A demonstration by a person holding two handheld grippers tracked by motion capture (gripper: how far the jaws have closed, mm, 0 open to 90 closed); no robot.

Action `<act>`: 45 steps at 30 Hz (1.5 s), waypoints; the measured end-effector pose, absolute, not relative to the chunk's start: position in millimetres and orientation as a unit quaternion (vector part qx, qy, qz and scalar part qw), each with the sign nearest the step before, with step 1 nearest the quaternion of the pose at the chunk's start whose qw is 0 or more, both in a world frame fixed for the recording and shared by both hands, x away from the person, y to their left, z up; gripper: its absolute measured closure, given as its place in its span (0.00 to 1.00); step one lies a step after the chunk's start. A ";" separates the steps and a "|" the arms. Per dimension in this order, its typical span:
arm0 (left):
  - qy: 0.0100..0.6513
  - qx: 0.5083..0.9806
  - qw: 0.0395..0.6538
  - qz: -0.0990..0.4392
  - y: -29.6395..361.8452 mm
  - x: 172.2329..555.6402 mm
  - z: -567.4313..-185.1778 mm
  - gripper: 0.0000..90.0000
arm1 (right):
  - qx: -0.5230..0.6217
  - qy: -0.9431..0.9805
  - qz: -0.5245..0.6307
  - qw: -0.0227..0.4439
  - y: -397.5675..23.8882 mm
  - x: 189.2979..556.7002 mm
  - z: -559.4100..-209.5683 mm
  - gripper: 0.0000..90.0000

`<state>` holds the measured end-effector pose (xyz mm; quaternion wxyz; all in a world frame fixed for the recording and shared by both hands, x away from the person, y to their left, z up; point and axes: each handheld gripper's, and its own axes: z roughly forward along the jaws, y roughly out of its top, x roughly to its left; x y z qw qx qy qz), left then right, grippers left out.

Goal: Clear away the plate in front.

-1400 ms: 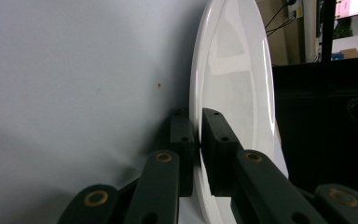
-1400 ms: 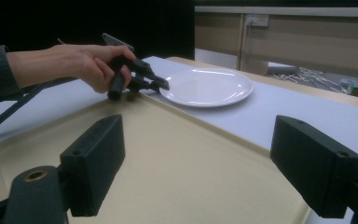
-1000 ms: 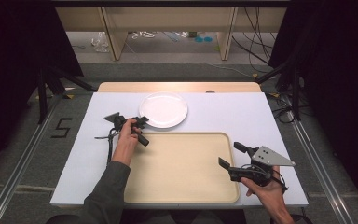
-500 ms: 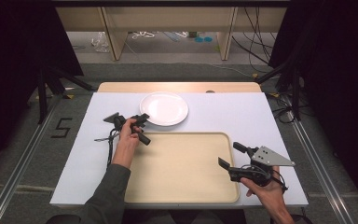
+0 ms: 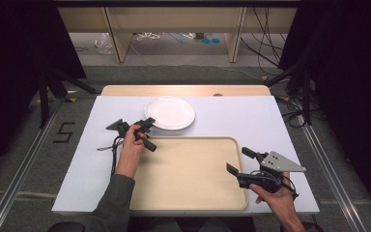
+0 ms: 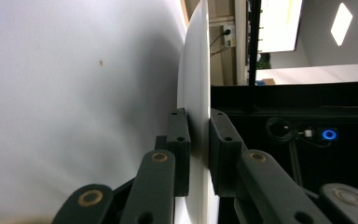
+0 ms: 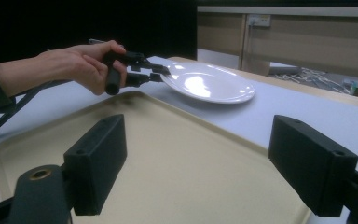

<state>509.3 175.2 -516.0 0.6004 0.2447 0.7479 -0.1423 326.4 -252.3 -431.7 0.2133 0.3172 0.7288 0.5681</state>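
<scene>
My left claw [image 6: 199, 140] had just been easing open around the rim of the glossy white plate [image 5: 169, 113], at twelve o'clock from the tray [image 5: 188, 174]. Contact was unclear. My right claw [image 7: 196, 163] gaped empty.

Left gripper [image 5: 147, 124] fingers nearly closed (just easing apart), right gripper [image 5: 238, 162] fingers spread wide.

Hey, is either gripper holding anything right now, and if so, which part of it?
The left gripper has the white plate by its rim, one jaw on each face of the edge. The right gripper holds nothing, its jaws apart over the tray.
</scene>
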 end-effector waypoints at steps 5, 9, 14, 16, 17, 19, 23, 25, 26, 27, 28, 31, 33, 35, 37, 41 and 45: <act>0.738 0.240 0.613 -0.151 172.7 504.3 -511.8 0.86 | 0.311 0.721 0.582 0.211 -249.4 328.5 -433.6 0.23; 0.728 0.224 0.628 -0.161 170.4 499.2 -510.1 0.87 | 0.317 0.725 0.573 0.214 -250.6 327.4 -432.4 0.23; 0.719 0.205 0.642 -0.168 169.5 489.5 -509.6 0.87 | 0.316 0.717 0.582 0.215 -251.4 327.6 -433.0 0.23; 0.717 0.201 0.646 -0.171 169.1 483.8 -507.0 0.86 | 0.315 0.717 0.584 0.213 -251.2 327.4 -432.9 0.23; 0.717 0.201 0.646 -0.171 169.1 483.8 -507.0 0.86 | 0.315 0.717 0.584 0.213 -251.2 327.4 -432.9 0.23; 0.717 0.192 0.647 -0.173 169.5 481.3 -507.7 0.86 | 0.314 0.716 0.586 0.214 -250.7 328.2 -433.4 0.23; 0.713 0.196 0.651 -0.174 170.4 475.3 -508.6 0.86 | 0.312 0.718 0.585 0.214 -250.6 328.4 -433.5 0.23; 0.707 0.197 0.657 -0.172 170.5 470.8 -507.8 0.86 | 0.312 0.718 0.584 0.214 -250.7 328.6 -433.6 0.23; 0.708 0.194 0.657 -0.173 170.9 468.9 -508.2 0.86 | 0.313 0.718 0.584 0.213 -251.0 328.4 -433.3 0.23; 0.708 0.187 0.657 -0.179 170.6 466.4 -508.6 0.86 | 0.314 0.723 0.577 0.214 -252.0 327.8 -432.7 0.23; 0.704 0.194 0.659 -0.179 170.7 465.2 -508.8 0.86 | 0.314 0.723 0.577 0.214 -252.0 327.8 -432.7 0.23; 0.705 0.192 0.658 -0.182 170.4 459.8 -510.4 0.86 | 0.316 0.721 0.580 0.213 -251.6 327.9 -432.7 0.23; 0.703 0.191 0.660 -0.183 169.9 455.6 -512.0 0.85 | 0.313 0.723 0.577 0.213 -251.8 328.0 -432.6 0.23; 0.702 0.189 0.661 -0.186 169.9 449.7 -513.8 0.85 | 0.314 0.723 0.577 0.213 -251.7 328.1 -432.5 0.23; 0.703 0.194 0.657 -0.190 169.3 444.0 -514.0 0.85 | 0.316 0.719 0.579 0.219 -251.2 328.5 -433.2 0.23; 0.693 0.191 0.668 -0.192 168.3 433.7 -511.1 0.85 | 0.318 0.718 0.578 0.220 -251.5 328.4 -433.1 0.23; 0.689 0.180 0.670 -0.209 165.2 421.9 -509.3 0.85 | 0.318 0.718 0.580 0.218 -251.5 328.2 -433.2 0.23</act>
